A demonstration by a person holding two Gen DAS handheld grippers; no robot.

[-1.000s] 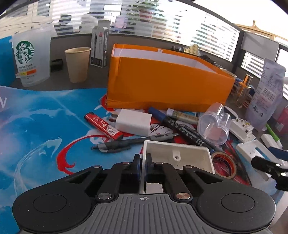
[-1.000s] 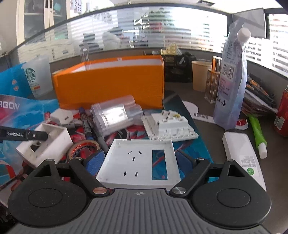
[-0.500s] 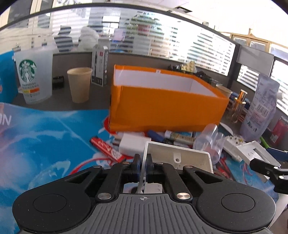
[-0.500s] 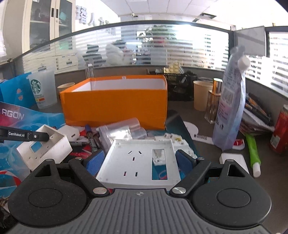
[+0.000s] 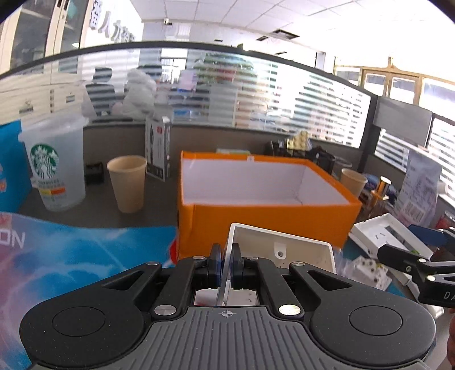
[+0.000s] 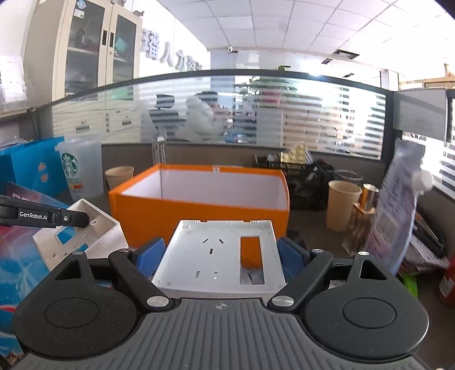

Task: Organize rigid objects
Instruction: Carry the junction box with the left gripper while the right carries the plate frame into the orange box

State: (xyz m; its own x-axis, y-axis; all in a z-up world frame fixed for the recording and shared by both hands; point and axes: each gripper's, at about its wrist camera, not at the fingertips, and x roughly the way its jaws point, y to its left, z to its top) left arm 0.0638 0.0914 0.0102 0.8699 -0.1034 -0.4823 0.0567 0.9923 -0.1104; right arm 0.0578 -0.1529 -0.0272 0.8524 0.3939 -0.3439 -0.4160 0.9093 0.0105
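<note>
A: Left gripper, jaws narrow, pinches one thin wall of the white junction box; right gripper, jaws wide, clamps the socket faceplate by its side edges. Both lifted, probably for dropping in.

B: Orange box?

A: Just ahead of both jaws. Visible interior looks empty; floor hidden.

Open-plan office. Glass partition with frosted stripes behind the grey tabletop, people seated beyond it. Drop ceiling of white tiles. Tall cabinet with glass doors back left. Bright daylight through blinds on the right.
</note>
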